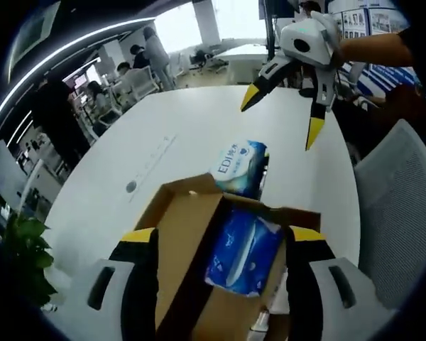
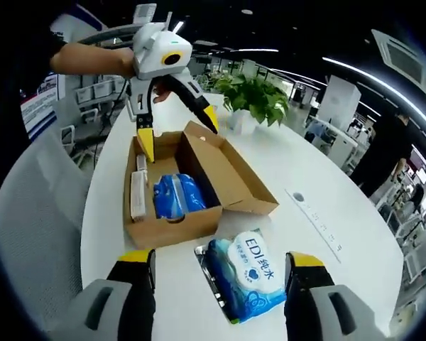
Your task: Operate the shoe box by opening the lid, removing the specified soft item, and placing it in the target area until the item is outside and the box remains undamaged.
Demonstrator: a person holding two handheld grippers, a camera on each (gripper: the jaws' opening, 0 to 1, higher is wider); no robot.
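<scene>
Shoe box [image 2: 174,195] open on white counter [image 2: 326,234], lid folded aside for access. Tissue pack [image 2: 247,284] just outside; another inside. Left claw [image 2: 176,128], right claw [image 1: 284,121] both spread, empty.

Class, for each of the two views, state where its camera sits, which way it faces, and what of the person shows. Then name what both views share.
Left gripper view: rides the left hand-held gripper, above the open shoe box, facing the right hand-held gripper across the table; a forearm shows.
Right gripper view: rides the right hand-held gripper, above the tissue pack, facing the box and left hand-held gripper; an arm shows.
Shared: box, pack, white table.
</scene>
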